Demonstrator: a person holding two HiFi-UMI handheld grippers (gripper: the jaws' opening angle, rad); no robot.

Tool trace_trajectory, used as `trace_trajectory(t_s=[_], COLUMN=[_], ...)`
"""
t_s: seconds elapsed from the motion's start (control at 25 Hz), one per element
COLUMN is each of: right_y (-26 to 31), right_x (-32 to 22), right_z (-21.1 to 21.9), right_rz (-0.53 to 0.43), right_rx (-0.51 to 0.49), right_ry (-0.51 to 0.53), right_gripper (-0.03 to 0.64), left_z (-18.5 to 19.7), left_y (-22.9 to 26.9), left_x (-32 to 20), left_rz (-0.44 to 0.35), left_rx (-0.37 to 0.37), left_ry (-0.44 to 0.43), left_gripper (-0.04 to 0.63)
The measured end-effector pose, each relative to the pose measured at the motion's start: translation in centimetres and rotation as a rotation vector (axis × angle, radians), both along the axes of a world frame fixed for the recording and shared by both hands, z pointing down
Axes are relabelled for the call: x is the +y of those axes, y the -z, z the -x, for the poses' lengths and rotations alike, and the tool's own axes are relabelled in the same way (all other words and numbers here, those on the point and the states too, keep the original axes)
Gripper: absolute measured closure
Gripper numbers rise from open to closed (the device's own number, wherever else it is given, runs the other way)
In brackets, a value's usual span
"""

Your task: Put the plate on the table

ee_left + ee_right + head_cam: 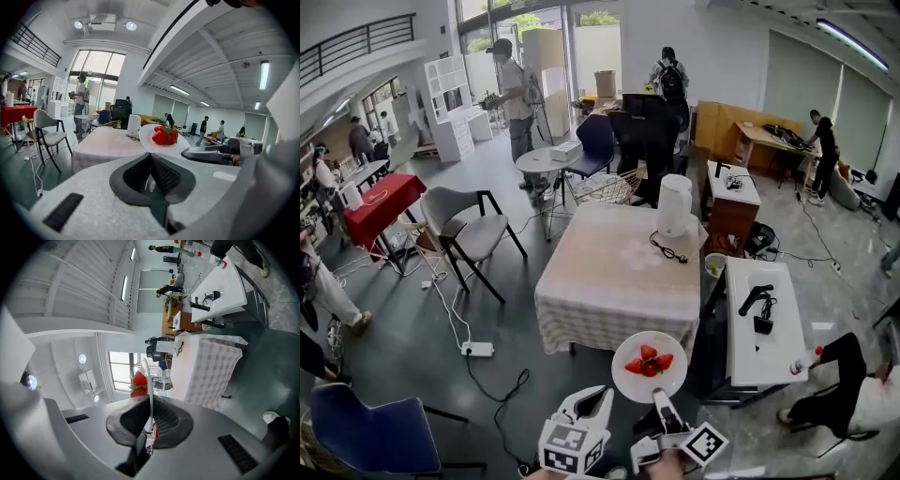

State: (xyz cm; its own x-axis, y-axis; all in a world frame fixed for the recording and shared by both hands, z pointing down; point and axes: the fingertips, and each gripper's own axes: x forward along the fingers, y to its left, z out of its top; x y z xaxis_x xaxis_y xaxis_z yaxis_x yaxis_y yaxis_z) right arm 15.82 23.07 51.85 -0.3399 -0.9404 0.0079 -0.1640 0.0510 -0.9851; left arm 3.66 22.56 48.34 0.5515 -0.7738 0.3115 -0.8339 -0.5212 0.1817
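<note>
A white plate [649, 367] with several strawberries [649, 363] hangs in the air just in front of the near edge of the table with the checked cloth [609, 281]. My right gripper [662, 397] is shut on the plate's near rim. In the right gripper view the plate's edge [148, 378] runs into the shut jaws of the right gripper [150, 401], with the strawberries [138, 382] on its left. My left gripper [603, 394] is shut and holds nothing, beside the plate on its left. The left gripper view shows the left gripper [151, 158], the plate [157, 140] and the table [105, 140] beyond.
On the table's far right corner stand a white jug [675, 204] and a black cable [668, 249]. A white side table [759, 337] stands at the right, a grey chair [467, 225] at the left, a blue chair [370, 433] near left. A person [848, 389] sits at the right.
</note>
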Motion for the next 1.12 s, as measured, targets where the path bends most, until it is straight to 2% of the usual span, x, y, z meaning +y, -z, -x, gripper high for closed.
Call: trace_trajectory(t_s=[0.44, 0.76, 1.12], right_y=[-0.3, -0.2, 1.0], right_x=[-6.9, -11.5, -16.7], right_z=[1.7, 3.5, 8.7], right_rz=[0.009, 0.038, 0.038], right_rx=[0.012, 0.044, 0.063], right_ry=[-0.010, -0.063, -0.098], right_gripper=[0.606, 0.604, 0.606], left_z=[1.7, 2.6, 7.8], left_y=[-0.7, -0.3, 0.5], left_x=[-7.5, -13.4, -18.9], left_rz=[0.019, 0.035, 0.027], left_rx=[0.024, 0.061, 0.094], left_ry=[-0.013, -0.096, -0.129], left_gripper=[0.589, 0.589, 0.589])
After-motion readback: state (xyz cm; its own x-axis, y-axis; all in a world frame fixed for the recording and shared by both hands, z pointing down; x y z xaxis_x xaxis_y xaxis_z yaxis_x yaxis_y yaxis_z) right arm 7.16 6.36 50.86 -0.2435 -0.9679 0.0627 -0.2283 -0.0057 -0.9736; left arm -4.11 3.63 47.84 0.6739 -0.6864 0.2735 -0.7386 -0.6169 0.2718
